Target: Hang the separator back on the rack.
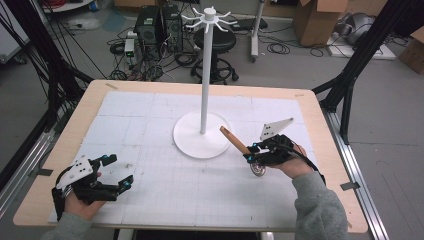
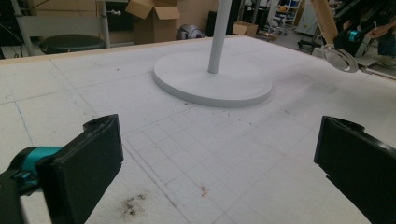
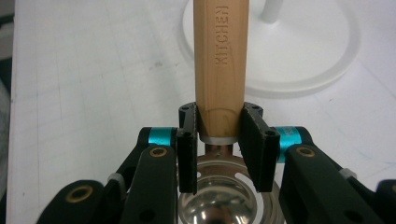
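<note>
Right gripper view has the right gripper (image 3: pixel 219 140) clamped on the wooden handle (image 3: pixel 219 65) of a metal strainer (image 3: pixel 219 205) — its long axis pointing toward the white stand (image 1: pixel 202 135) just beyond — while the left gripper (image 1: pixel 114 172), well apart, stands open.

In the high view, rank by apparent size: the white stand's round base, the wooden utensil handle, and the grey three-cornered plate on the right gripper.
1. White stand's round base, clearly largest.
2. Wooden utensil handle and grey three-cornered plate look alike in length, so no ranking between them.
</note>
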Tool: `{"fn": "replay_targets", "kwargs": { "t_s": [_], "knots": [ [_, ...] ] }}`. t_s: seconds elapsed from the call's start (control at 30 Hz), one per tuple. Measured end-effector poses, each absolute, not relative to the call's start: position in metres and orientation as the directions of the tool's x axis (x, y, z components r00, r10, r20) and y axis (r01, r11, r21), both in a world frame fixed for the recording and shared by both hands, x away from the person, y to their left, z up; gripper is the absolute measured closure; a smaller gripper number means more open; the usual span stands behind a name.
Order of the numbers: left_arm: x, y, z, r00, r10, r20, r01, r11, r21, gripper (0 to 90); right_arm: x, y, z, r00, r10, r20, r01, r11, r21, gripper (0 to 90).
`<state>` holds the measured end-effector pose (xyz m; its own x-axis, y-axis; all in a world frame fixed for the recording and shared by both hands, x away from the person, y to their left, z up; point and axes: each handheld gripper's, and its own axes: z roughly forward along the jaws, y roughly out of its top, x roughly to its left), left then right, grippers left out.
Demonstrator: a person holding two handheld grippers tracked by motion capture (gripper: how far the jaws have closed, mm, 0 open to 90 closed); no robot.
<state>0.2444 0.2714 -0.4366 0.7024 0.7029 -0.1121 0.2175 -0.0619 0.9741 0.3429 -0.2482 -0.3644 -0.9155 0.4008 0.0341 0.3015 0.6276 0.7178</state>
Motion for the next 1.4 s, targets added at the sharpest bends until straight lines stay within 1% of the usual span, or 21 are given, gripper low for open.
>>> {"fn": "replay_targets", "kwargs": {
  "t_s": [0.27, 0.4, 0.87, 1.4],
  "knots": [
    [0.245, 0.272, -0.437, 0.7, 0.704, -0.118, 0.22, -0.056, 0.974, 1.7, 0.342, -0.256, -0.358, -0.893, 0.449, 0.037, 0.309, 0.552, 0.775, 69.4],
    [0.245, 0.272, -0.437, 0.7, 0.704, -0.116, 0.221, -0.059, 0.974, 1.7, 0.342, -0.258, -0.355, -0.886, 0.464, 0.019, 0.291, 0.522, 0.802, 69.4],
    [0.245, 0.272, -0.437, 0.699, 0.705, -0.117, 0.222, -0.059, 0.973, 1.7, 0.34, -0.261, -0.341, -0.853, 0.522, 0.018, 0.268, 0.407, 0.873, 69.4],
    [0.245, 0.271, -0.437, 0.702, 0.702, -0.119, 0.221, -0.055, 0.974, 1.7, 0.337, -0.256, -0.327, -0.828, 0.561, 0.007, 0.237, 0.339, 0.911, 69.4]
  ]
}}
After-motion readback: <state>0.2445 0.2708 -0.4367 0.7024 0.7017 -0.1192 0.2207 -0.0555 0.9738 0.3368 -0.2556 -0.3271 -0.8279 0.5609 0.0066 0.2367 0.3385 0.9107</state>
